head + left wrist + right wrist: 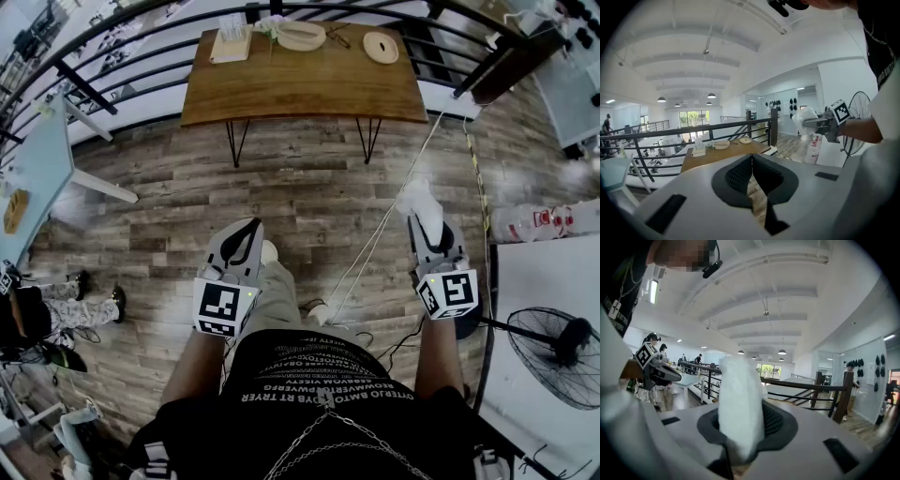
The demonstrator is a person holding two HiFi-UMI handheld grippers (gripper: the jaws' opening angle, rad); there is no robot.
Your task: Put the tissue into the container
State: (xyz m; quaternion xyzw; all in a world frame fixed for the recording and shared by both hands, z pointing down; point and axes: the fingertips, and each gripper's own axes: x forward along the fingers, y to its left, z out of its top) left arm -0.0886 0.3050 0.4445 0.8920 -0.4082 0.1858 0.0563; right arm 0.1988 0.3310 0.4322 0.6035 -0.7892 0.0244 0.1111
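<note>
**Clamped on tissue (739,399), well short of worktop (300,89)**

Plain in right gripper view: right tongs (743,423) clamped on upright white tissue. Plain in left gripper view: left tongs (751,171) together, empty. Only from head view: both tongs over wood floor (309,197), well apart from worktop ahead.

I count two claws: the left claw (246,232) and the right claw (424,225). One tissue (418,199). Two benches: the wooden bench (300,94) and the pale blue bench (42,159). On the wooden one I count three things: one pale box (230,45), one oval bowl (301,36) and one round disc (381,47). One standing fan (561,356).
</note>
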